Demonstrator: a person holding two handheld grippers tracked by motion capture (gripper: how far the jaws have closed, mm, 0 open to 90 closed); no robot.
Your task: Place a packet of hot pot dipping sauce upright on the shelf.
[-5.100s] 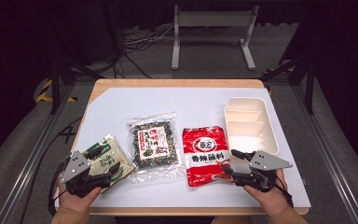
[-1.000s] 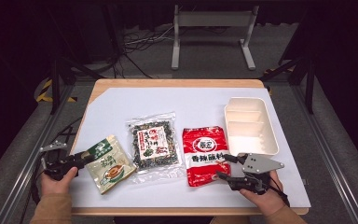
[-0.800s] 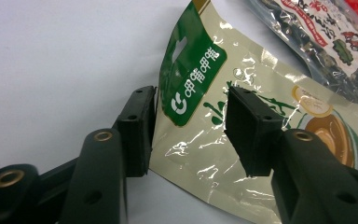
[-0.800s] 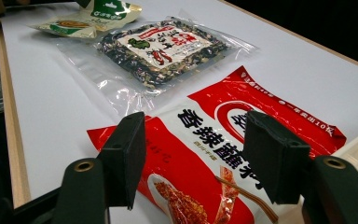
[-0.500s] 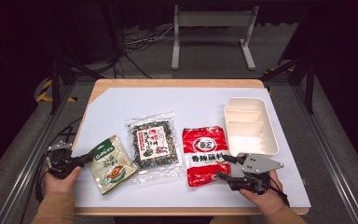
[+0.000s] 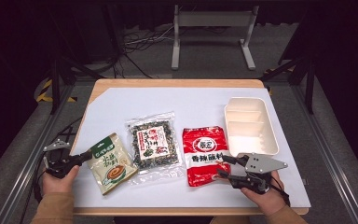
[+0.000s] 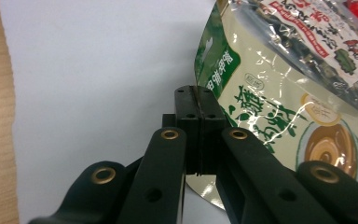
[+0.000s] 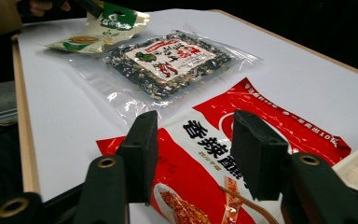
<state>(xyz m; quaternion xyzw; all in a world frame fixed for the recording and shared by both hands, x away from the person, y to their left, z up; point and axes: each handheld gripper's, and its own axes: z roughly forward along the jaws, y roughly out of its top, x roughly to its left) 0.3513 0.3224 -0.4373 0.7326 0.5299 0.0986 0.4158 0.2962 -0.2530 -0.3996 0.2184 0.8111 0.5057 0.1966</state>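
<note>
Packets lie in a row across the lower half of the white tabletop [image 6: 177,105] in the high view: a green-and-cream pouch [image 6: 110,162] at lower left, a clear bag of dark dried mix [image 6: 154,144] in the middle, a red packet [image 6: 206,155] to its right. A white compartment tray [image 6: 250,126] sits at right, just beside the red packet. The left gripper [image 6: 77,159] has its fingers [image 7: 196,109] shut tight on the green pouch's edge, pads pressed together with the foil pinched between them. The right gripper [image 6: 224,167], at lower right, has been closing; its fingers [image 8: 142,149] stand apart over the red packet's near edge, not yet pressing it.
</note>
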